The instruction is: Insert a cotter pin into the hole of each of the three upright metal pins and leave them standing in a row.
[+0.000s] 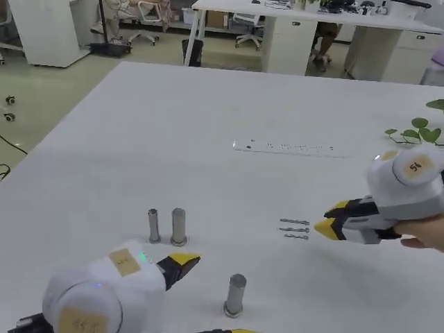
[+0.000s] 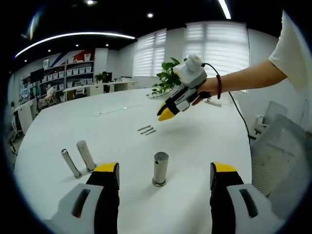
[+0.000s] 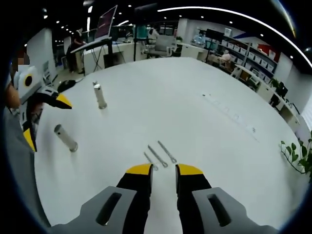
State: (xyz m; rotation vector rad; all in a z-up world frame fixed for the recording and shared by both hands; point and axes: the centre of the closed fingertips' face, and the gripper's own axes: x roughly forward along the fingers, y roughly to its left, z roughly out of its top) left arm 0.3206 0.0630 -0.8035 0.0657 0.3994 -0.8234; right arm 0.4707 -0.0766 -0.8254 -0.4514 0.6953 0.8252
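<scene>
Three upright metal pins stand on the white table: two close together (image 1: 154, 226) (image 1: 178, 227) and a thicker one (image 1: 235, 295) nearer me. My left gripper (image 1: 208, 297) is wide open, and in the left gripper view that near pin (image 2: 160, 168) stands just ahead between the jaws, untouched. Three cotter pins (image 1: 294, 229) lie side by side to the right. My right gripper (image 1: 327, 220) hovers just right of them, jaws a narrow gap apart and holding nothing. In the right gripper view the cotter pins (image 3: 161, 156) lie just past its tips (image 3: 164, 171).
A clear ruler (image 1: 284, 147) lies flat mid-table. A green plant (image 1: 420, 130) sits at the right edge. Desks and office chairs stand beyond the table's far edge.
</scene>
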